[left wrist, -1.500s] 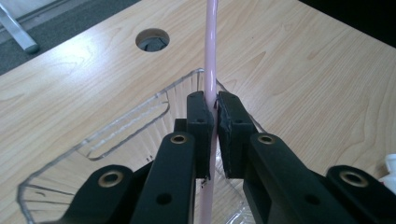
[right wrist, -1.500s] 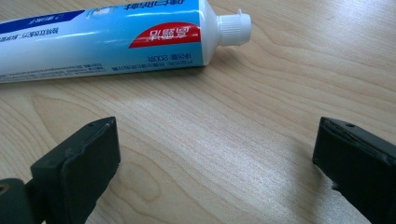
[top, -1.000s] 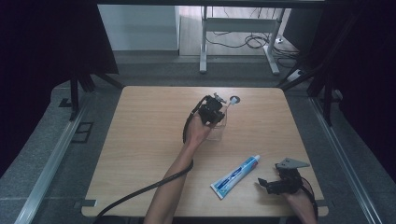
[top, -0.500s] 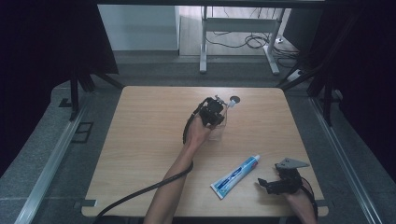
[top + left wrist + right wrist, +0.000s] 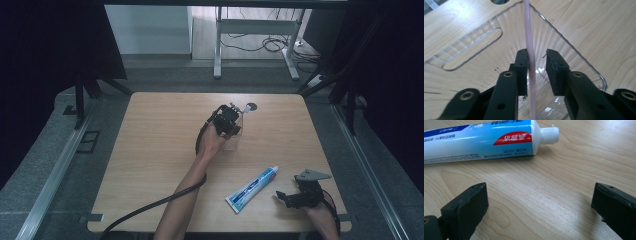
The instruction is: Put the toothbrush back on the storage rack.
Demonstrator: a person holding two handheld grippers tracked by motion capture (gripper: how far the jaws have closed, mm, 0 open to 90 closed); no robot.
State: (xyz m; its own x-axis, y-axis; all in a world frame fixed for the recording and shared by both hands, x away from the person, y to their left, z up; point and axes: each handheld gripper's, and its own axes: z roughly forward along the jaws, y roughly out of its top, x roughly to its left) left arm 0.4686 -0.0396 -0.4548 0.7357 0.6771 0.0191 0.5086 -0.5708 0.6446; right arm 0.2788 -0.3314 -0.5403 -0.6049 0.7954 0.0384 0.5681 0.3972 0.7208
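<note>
- Surface: you work at a pale wooden table [image 5: 150, 165] with rounded corners and a round cable hole [image 5: 251, 106] near its far edge; grey floor lies around it, dark curtains hang at both sides, and a white metal stand [image 5: 252, 30] with loose cables stands beyond.
- Left gripper [image 5: 537, 65]: you hold it over a clear ribbed plastic cup [image 5: 574, 57] near the far middle of the table. Its jaws have just been opening; a thin pale pink toothbrush handle [image 5: 529, 37] stands between them, against one pad and clear of the other, so released.
- Right gripper [image 5: 537, 202]: it rests near the front right corner, jaws spread wide with bare wood between them.
- Blue-and-white toothpaste tube with a white cap [image 5: 251, 189]: it lies flat just beside the right gripper.
- Open room: the table's left half is bare wood.
</note>
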